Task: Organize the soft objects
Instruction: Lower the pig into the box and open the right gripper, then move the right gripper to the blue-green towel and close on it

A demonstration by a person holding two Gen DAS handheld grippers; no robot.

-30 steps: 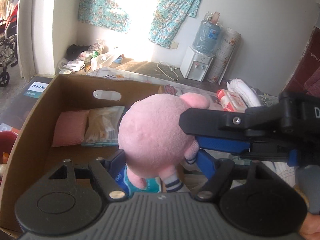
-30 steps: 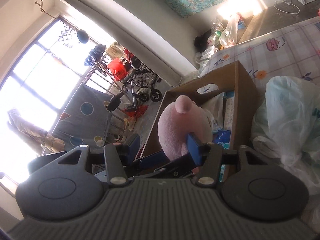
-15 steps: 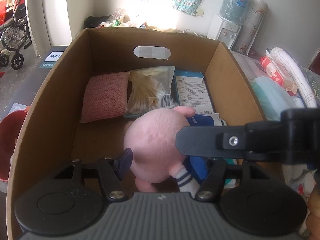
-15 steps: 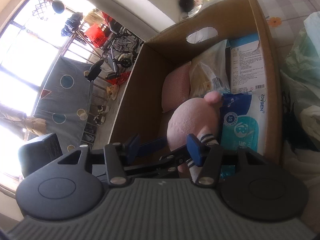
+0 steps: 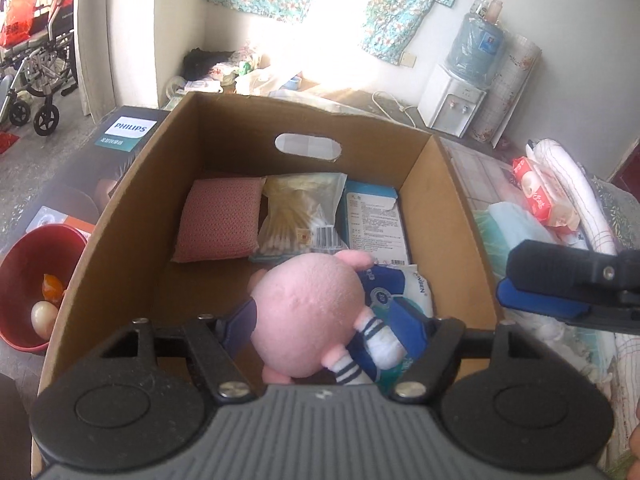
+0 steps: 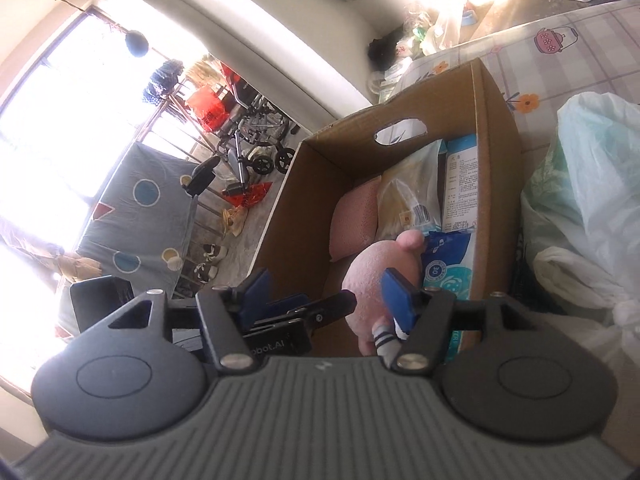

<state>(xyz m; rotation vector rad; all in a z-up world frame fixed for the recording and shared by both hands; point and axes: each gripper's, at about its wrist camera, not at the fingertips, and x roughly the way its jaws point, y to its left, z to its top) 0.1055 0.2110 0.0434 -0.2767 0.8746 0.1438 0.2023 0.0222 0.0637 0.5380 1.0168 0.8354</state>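
Pink plush toy (image 5: 308,312) is sitting low in the near part of the cardboard box (image 5: 448,216), its round head toward the far wall and its striped-sock legs trailing back to the near rim, so its length is running near-to-far. The left gripper (image 5: 332,320) is straddling it with the fingers spread wide; whether the pads are pressing the plush, I cannot tell. The right gripper (image 6: 328,292) is hovering over the box with its fingers standing open, gripping nothing. Under the toy's right side a blue packet (image 5: 404,284) is lying, its brand print too small to read; beyond it a pink sponge (image 5: 220,220), a bag of cotton swabs (image 5: 296,216) and a pale blue pack (image 5: 372,220) are lining the far end. Left of the box, a dark carton (image 5: 130,132) is showing "PHILIPS".
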